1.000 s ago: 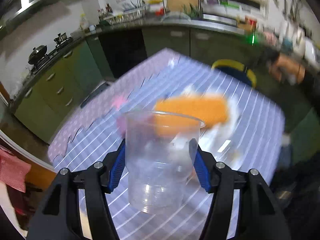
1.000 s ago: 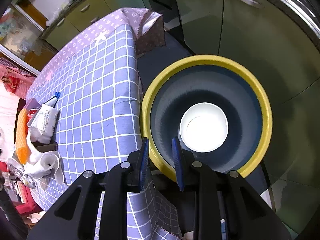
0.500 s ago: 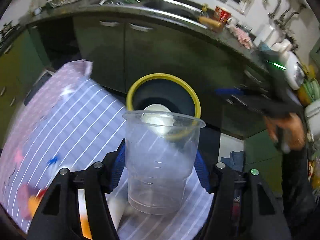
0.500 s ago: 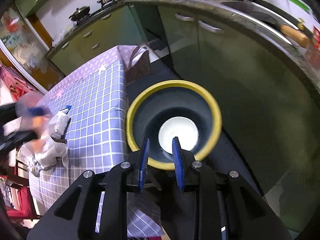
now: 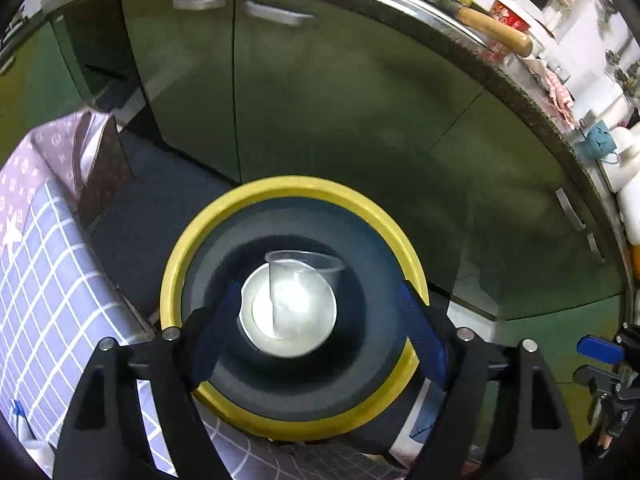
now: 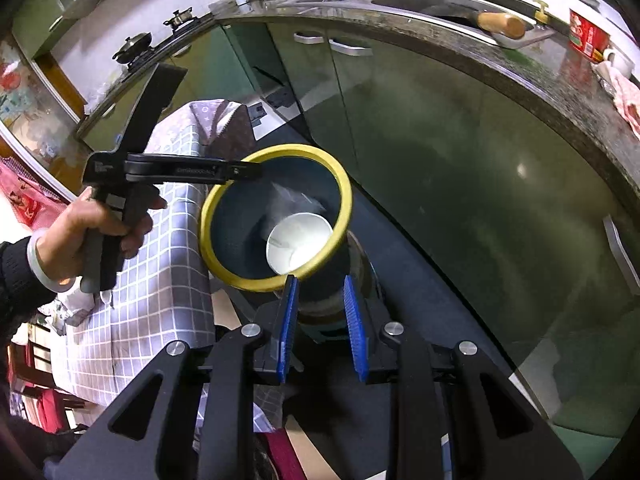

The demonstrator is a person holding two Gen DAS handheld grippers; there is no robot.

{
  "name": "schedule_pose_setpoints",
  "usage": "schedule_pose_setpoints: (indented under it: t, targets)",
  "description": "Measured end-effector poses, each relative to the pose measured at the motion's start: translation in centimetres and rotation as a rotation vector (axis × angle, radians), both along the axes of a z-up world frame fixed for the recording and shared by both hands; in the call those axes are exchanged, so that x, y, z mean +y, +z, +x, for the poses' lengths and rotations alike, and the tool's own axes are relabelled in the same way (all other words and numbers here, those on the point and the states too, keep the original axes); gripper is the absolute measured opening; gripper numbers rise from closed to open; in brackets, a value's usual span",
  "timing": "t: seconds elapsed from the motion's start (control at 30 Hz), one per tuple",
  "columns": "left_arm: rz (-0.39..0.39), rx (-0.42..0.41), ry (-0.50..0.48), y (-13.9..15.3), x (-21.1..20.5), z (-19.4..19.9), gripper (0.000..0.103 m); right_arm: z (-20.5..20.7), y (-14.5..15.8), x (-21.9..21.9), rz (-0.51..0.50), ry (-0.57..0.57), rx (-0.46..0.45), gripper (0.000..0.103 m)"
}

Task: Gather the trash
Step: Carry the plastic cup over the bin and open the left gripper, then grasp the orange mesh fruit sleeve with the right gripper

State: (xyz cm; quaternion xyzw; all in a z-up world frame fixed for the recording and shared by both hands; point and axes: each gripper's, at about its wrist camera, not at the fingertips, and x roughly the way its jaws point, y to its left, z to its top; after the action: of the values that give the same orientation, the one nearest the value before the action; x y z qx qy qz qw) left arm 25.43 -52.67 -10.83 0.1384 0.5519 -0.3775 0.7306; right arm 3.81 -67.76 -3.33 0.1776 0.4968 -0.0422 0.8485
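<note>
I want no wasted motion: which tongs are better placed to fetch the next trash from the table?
Probably left. The left tongs have just been opening, nothing between them, the cup loose in the bin beside the table. The right tongs stand narrower.

A table (image 5: 44,264) under a lilac checked cloth (image 6: 168,280) fills the left of both views; a patterned mauve cloth hangs folded over its far corner (image 6: 224,120). White crumpled paper (image 6: 80,300) lies on the cloth near the table's near edge. The dark floor (image 5: 160,200) beside the table bears a bin (image 5: 288,188) with a yellow rim, just beside the table edge. Green cabinets (image 5: 360,120) stand on the floor behind the bin
</note>
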Motion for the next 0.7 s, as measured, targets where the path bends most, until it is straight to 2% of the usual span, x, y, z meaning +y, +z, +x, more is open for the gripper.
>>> schedule_pose_setpoints:
  t: [0.07, 0.17, 0.27, 0.33, 0.47, 0.53, 0.63, 0.7]
  targets:
    - [-0.031, 0.019, 0.009, 1.3, 1.0, -0.3, 0.075, -0.1, -0.1, 0.1, 0.001, 0.007, 0.001, 0.024]
    - [-0.104, 0.01, 0.028, 4.9, 4.0, -0.8, 0.076, 0.7, -0.2, 1.3, -0.004, 0.031, 0.004, 0.033]
    - [-0.186, -0.019, 0.069, 9.7, 9.0, -1.7, 0.078, 2.0, -0.6, 3.2, 0.001, 0.071, 0.002, 0.034]
    - [-0.233, -0.059, 0.101, 13.0, 13.8, -2.9, 0.079, 2.9, -0.5, 5.7, 0.014, 0.127, -0.007, 0.036]
    - [-0.257, -0.152, 0.185, 16.9, 23.2, -4.5, 0.085, 5.5, -0.6, 12.7, 0.055, 0.315, -0.011, 0.047]
    - [-0.25, -0.192, 0.24, 17.8, 27.8, -4.8, 0.086, 6.5, -0.6, 16.5, 0.087, 0.403, -0.007, 0.054]
    - [-0.251, -0.225, 0.326, 18.7, 34.9, -6.0, 0.087, 8.5, -0.3, 22.3, 0.137, 0.547, 0.0, 0.055]
    - [-0.223, -0.276, 0.383, 18.8, 39.0, -6.9, 0.088, 9.5, 0.2, 25.6, 0.138, 0.618, -0.011, 0.055]
